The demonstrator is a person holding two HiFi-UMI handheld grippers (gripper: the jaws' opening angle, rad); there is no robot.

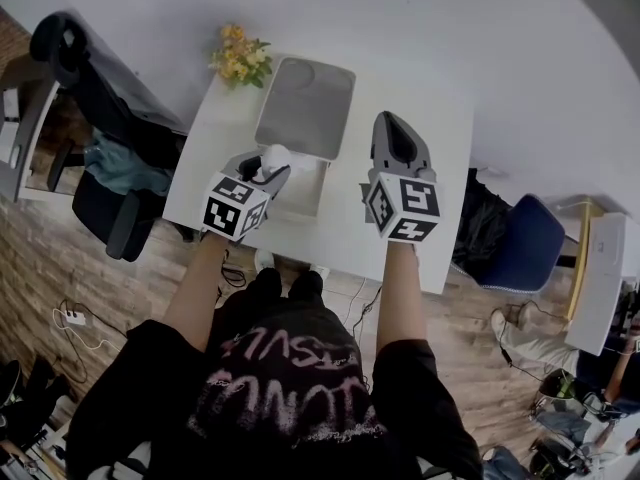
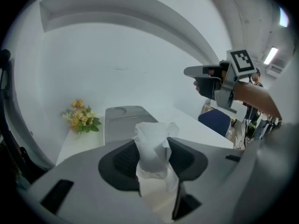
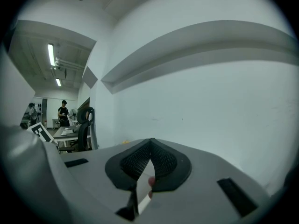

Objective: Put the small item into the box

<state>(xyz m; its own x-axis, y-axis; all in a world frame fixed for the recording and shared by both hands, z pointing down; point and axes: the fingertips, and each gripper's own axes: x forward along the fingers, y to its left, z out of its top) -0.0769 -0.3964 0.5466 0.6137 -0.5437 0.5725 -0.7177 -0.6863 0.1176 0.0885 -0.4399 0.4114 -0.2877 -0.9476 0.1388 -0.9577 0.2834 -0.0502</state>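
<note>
Head view looks steeply down on the table (image 1: 448,118), which left gripper view shares.

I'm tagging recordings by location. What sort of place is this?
Probably an office or lab workspace: a white table, a black office chair and a blue chair beside it, and ceiling strip lights over distant desks.

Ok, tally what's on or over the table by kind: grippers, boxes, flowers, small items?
Grippers: 2 (left gripper, right gripper)
Box: 1
Flowers: 1 bunch
White item: 1, clamped in the left gripper
Total: 5
</note>
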